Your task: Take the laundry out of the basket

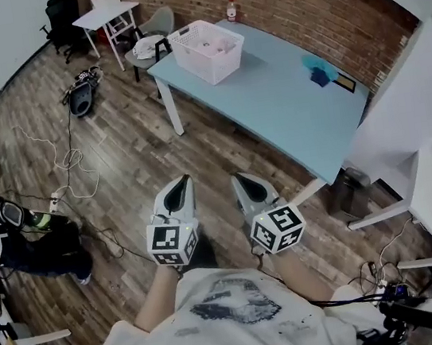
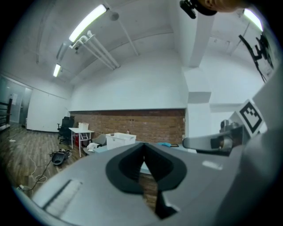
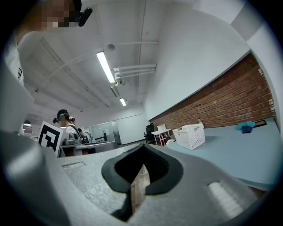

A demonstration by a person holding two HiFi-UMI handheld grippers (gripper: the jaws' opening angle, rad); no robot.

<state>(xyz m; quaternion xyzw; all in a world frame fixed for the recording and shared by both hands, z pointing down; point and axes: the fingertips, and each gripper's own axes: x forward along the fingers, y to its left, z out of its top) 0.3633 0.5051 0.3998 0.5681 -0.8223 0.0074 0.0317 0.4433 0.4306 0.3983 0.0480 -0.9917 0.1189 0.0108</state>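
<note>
A white laundry basket [image 1: 207, 51] stands at the far end of a light blue table [image 1: 269, 95], with pale laundry [image 1: 221, 45] showing inside it. The basket [image 2: 120, 140] also shows small in the left gripper view, and the basket [image 3: 191, 136] sits on the table [image 3: 239, 148] in the right gripper view. I stand well back from the table. My left gripper [image 1: 179, 185] and right gripper [image 1: 243, 180] are held side by side over the wooden floor, both shut and empty.
A blue cloth [image 1: 319, 69] and a dark frame lie near the table's far right edge. A small white table [image 1: 104, 17] and chairs stand beyond. Cables [image 1: 69, 161] and a dark bag [image 1: 81, 94] lie on the floor. A person [image 1: 17, 241] sits at the left.
</note>
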